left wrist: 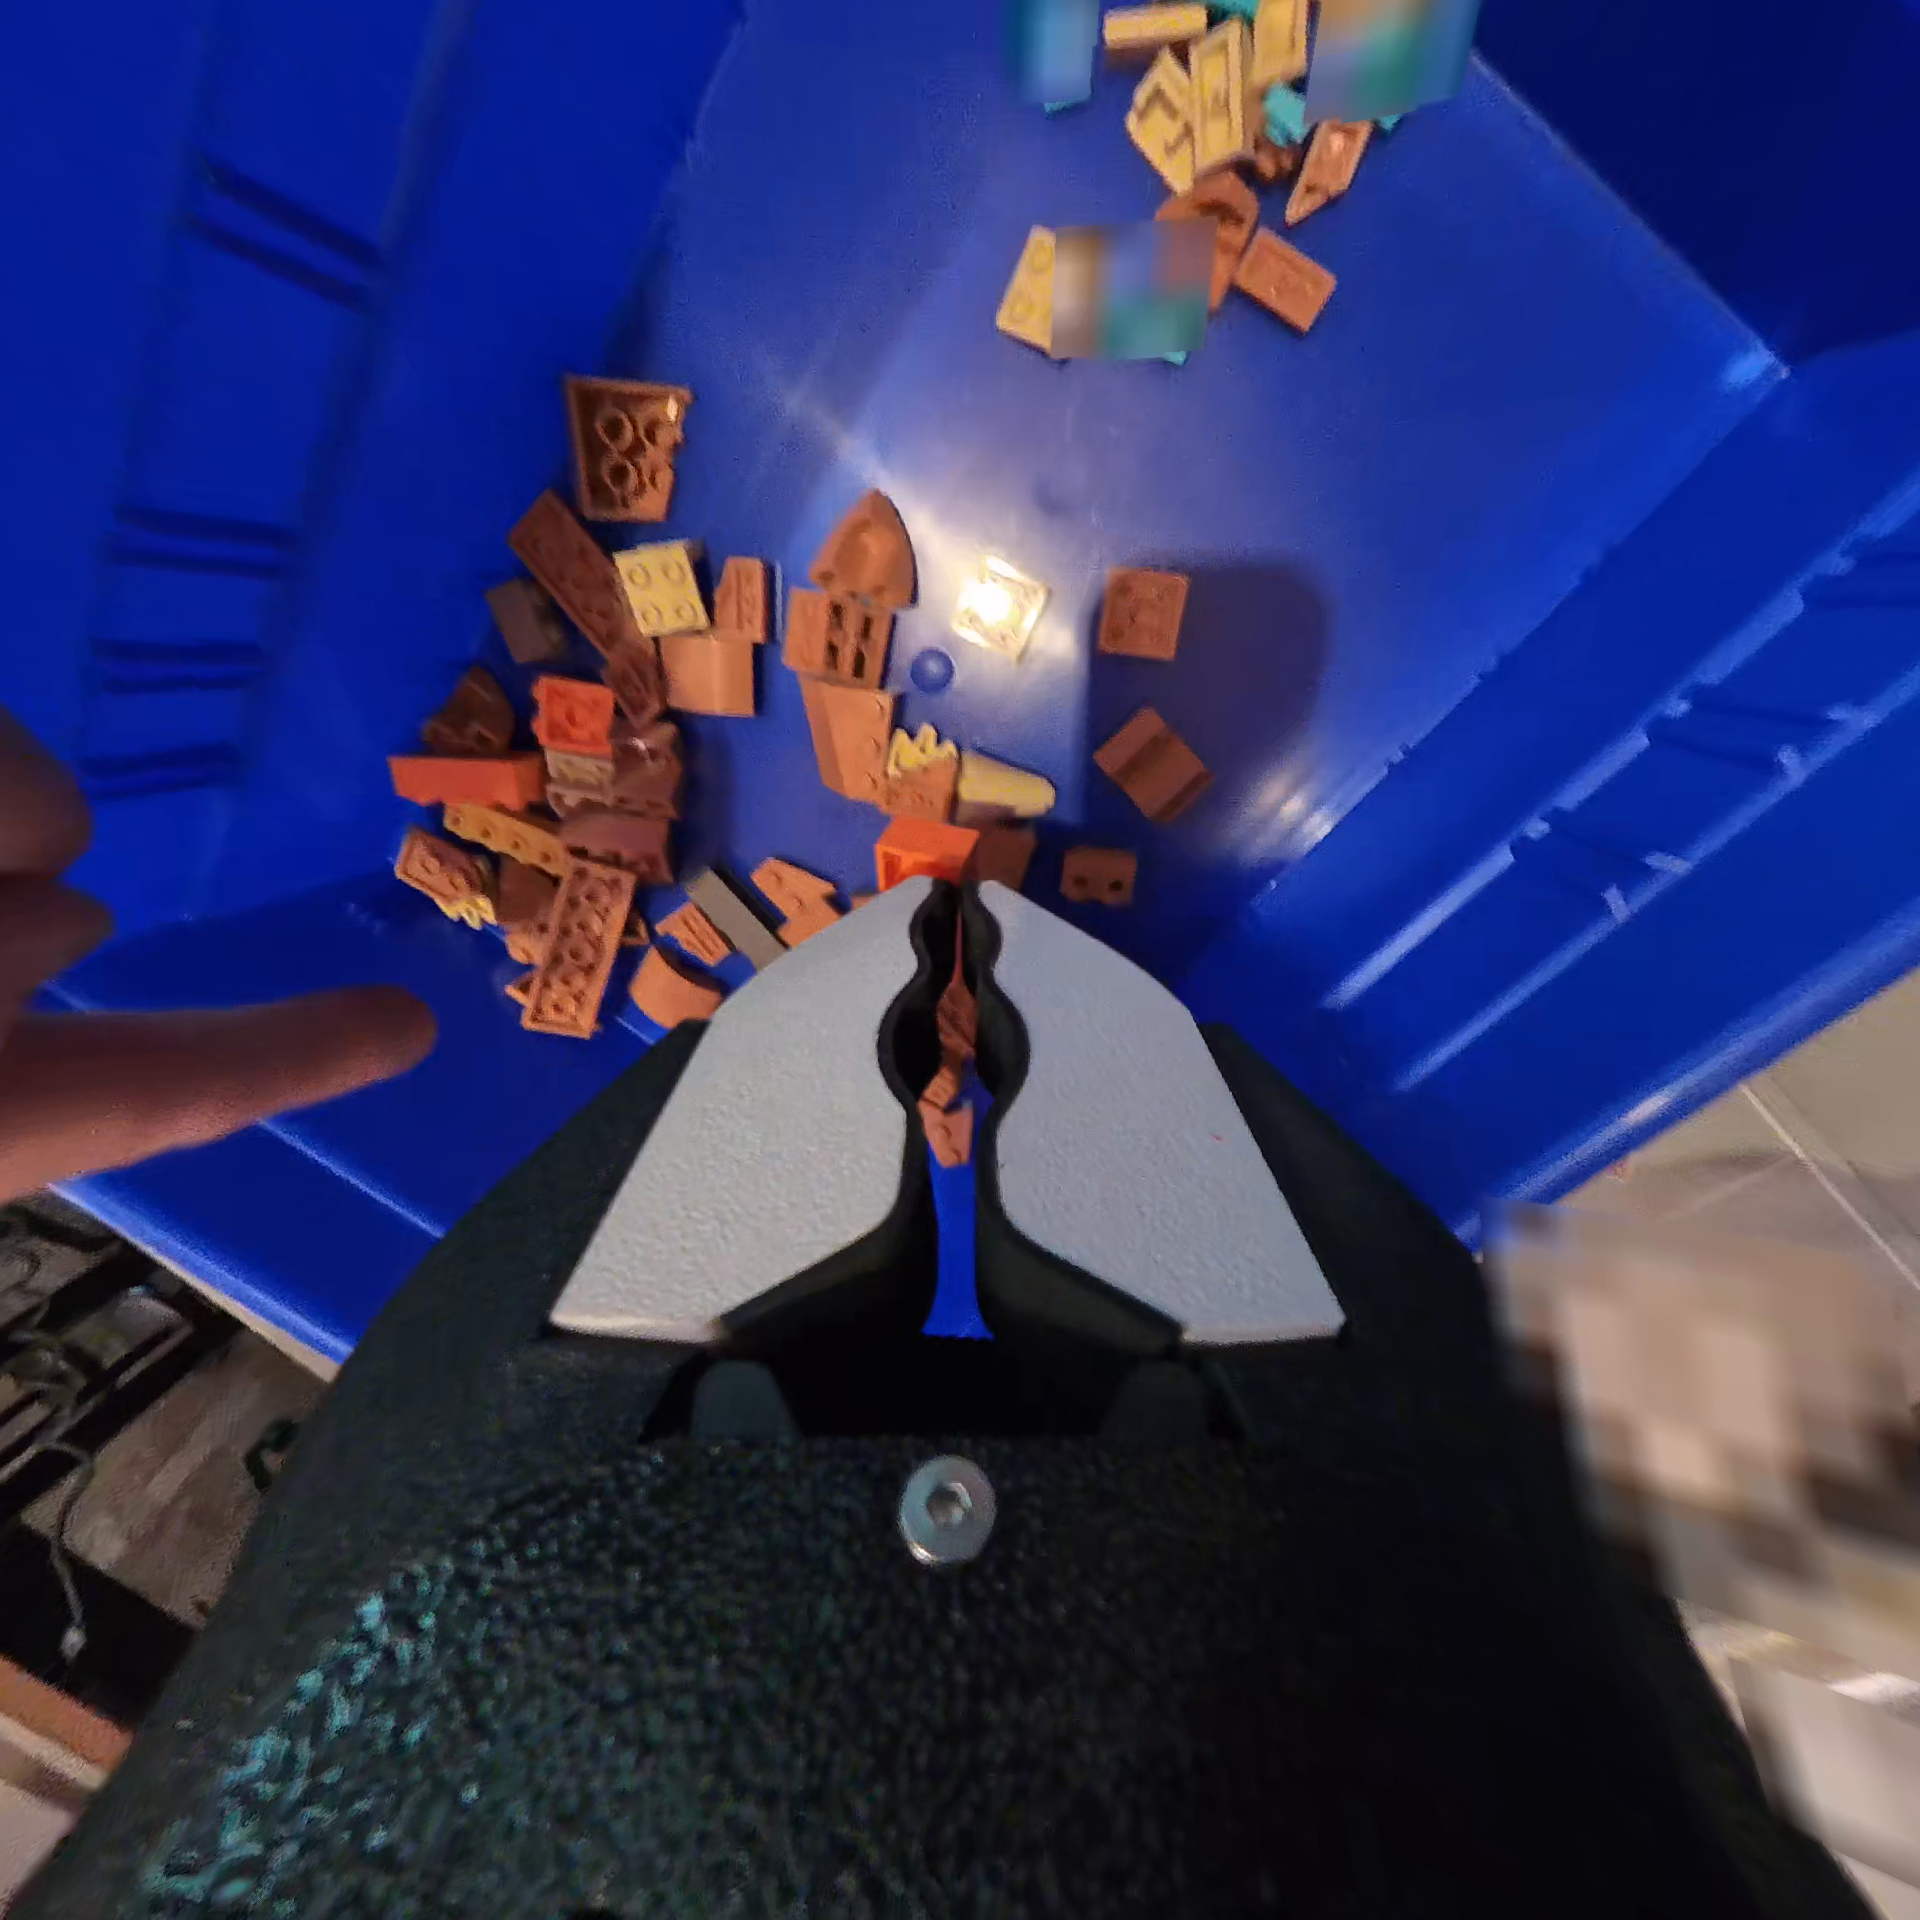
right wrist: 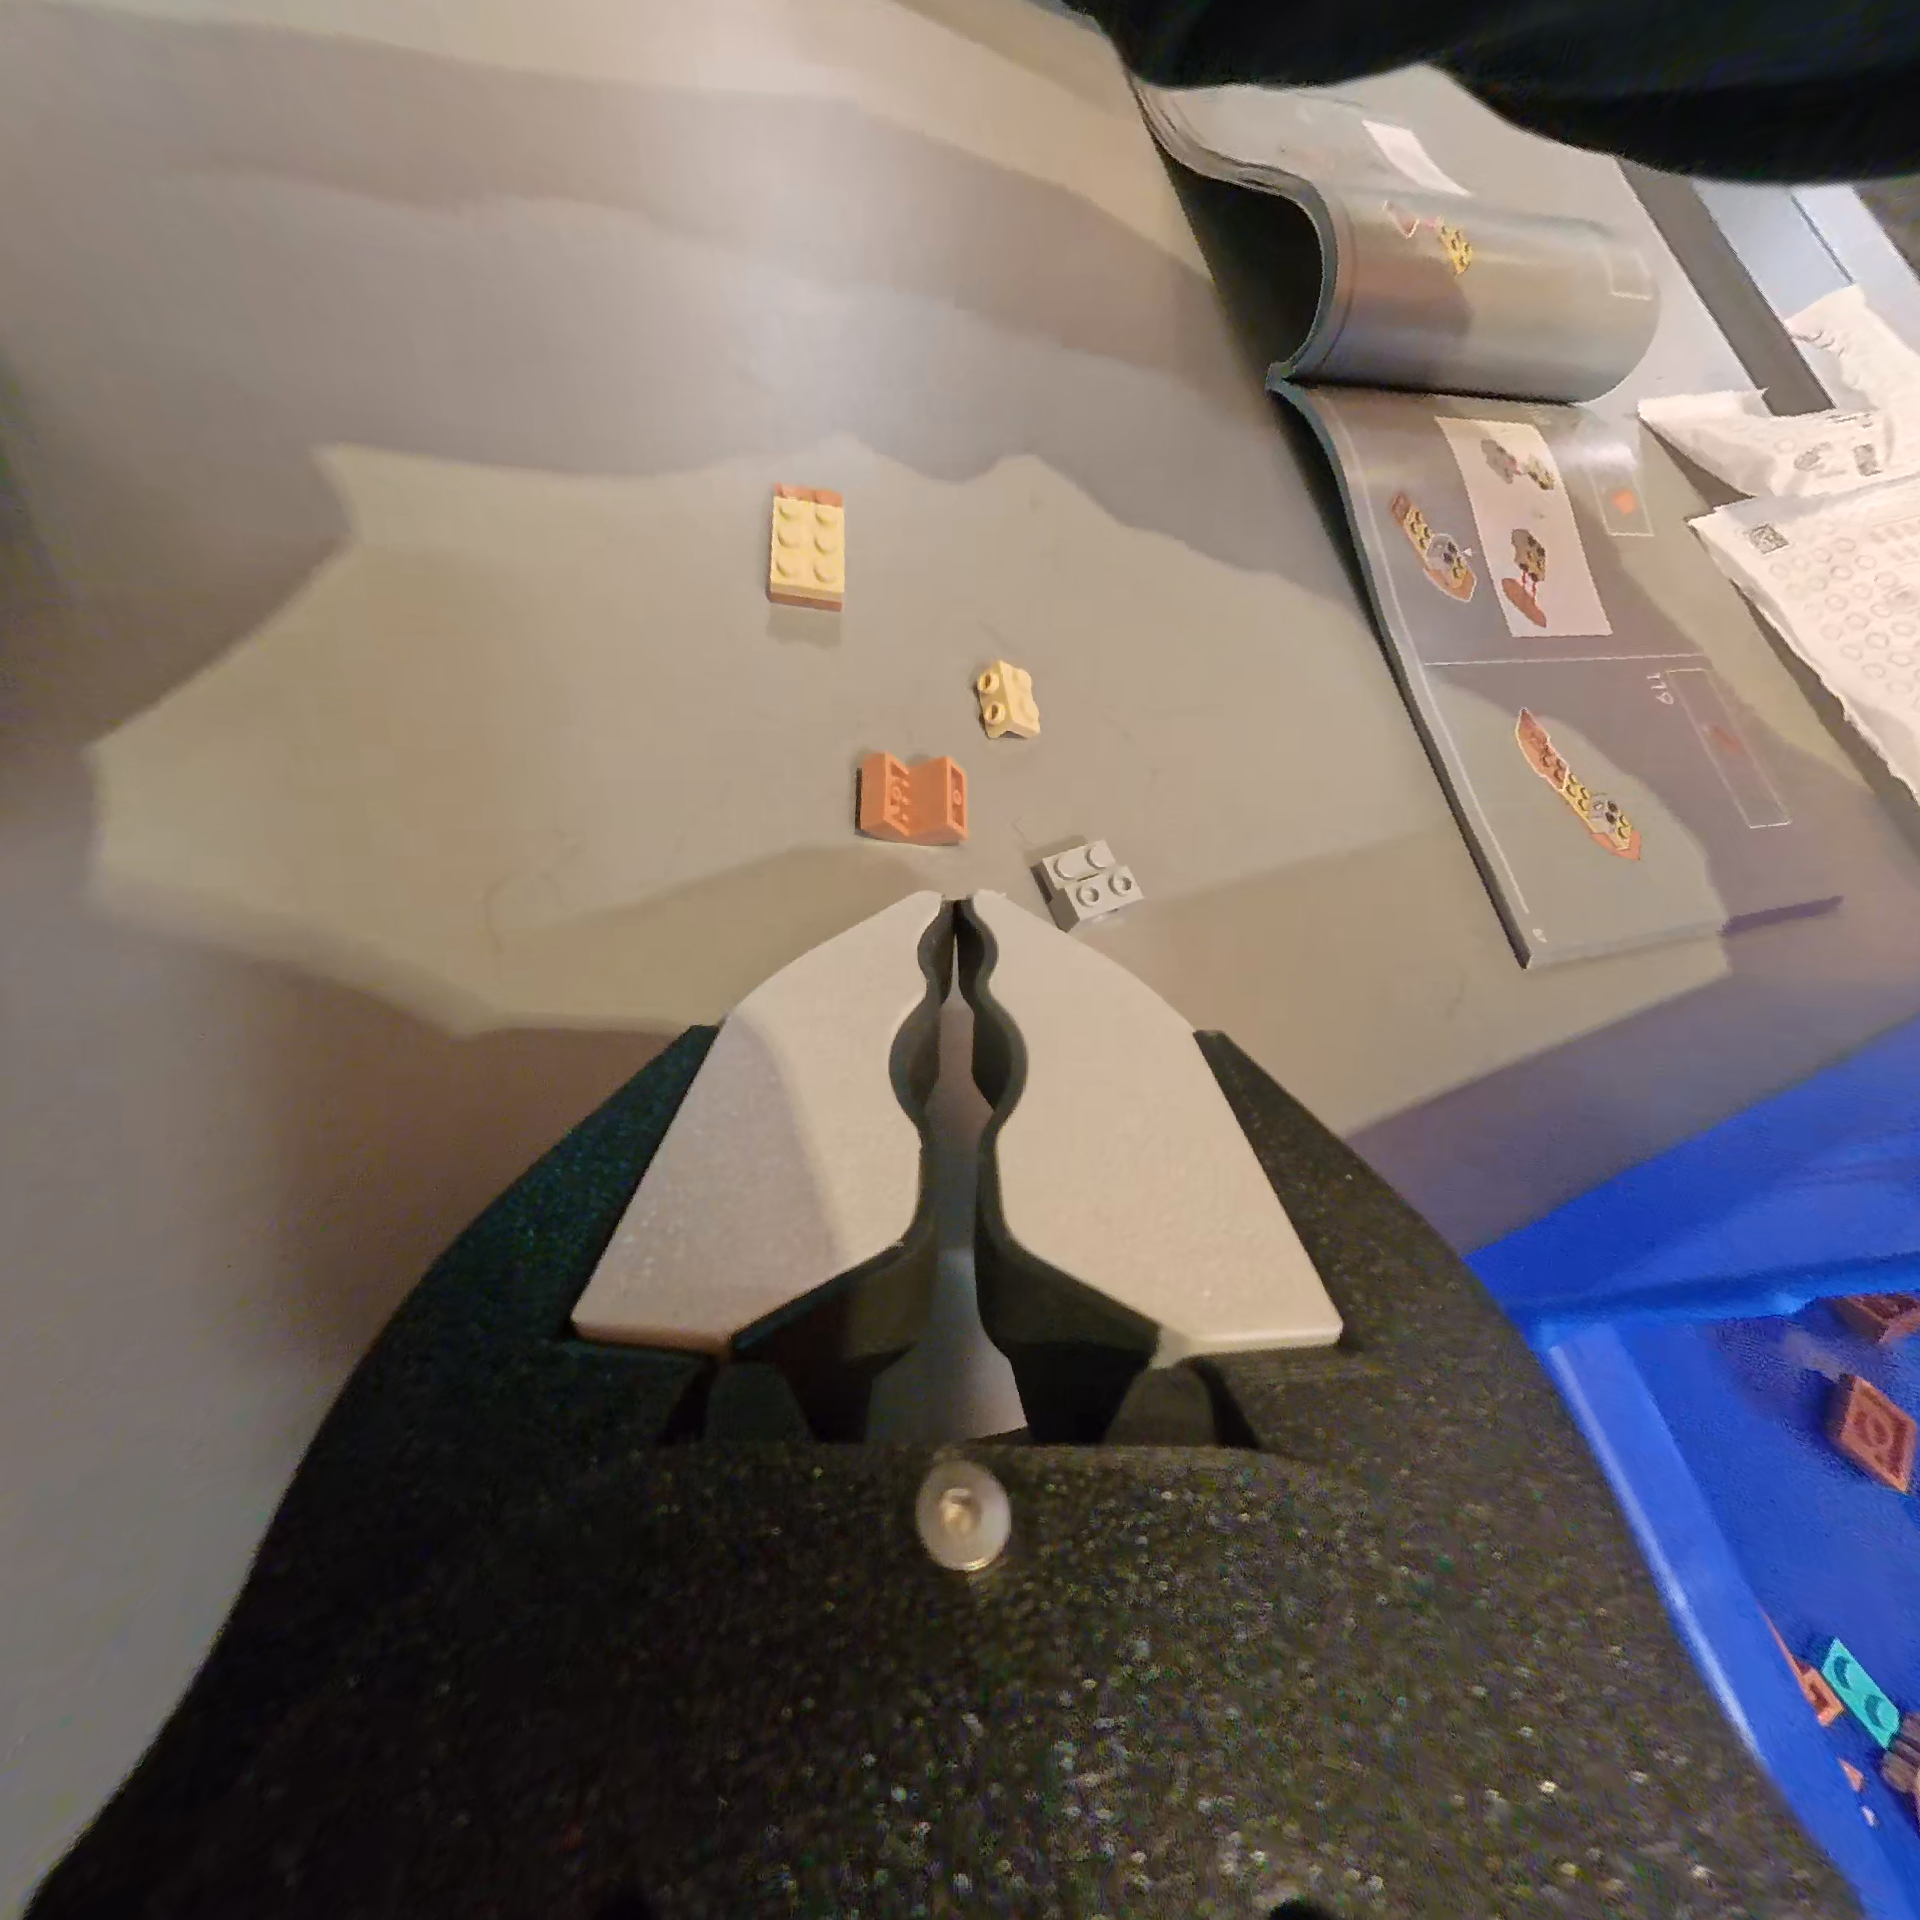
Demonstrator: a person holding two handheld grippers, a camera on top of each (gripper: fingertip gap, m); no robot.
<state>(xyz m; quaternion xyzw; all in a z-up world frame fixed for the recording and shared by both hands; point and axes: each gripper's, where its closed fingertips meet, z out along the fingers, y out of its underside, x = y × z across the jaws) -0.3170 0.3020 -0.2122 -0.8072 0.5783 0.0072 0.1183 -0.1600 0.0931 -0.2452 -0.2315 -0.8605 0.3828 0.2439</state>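
My left gripper [left wrist: 953, 891] reaches into a blue bin [left wrist: 1455, 520] over a heap of brown, orange and tan bricks [left wrist: 582, 748]. Its pads are closed on the edge of a small orange brick [left wrist: 925, 847], and a thin orange strip shows between them. My right gripper [right wrist: 956, 906] is shut with nothing between its pads, low over a grey table [right wrist: 520, 675]. Just ahead of it lie an orange-brown grooved brick [right wrist: 912, 798], a grey brick [right wrist: 1089, 881], a small tan brick [right wrist: 1008, 699] and a tan plate on a brown one [right wrist: 808, 543].
A hand [left wrist: 156, 1049] rests on the bin's near rim at the left. More tan and brown bricks [left wrist: 1226, 125] lie at the bin's far end. An open instruction booklet [right wrist: 1538, 582] and printed sheets [right wrist: 1829, 540] lie on the table's right. The blue bin's corner [right wrist: 1714, 1403] is at lower right. The tips of one gripper are about 25 cm away from the tips of the other.
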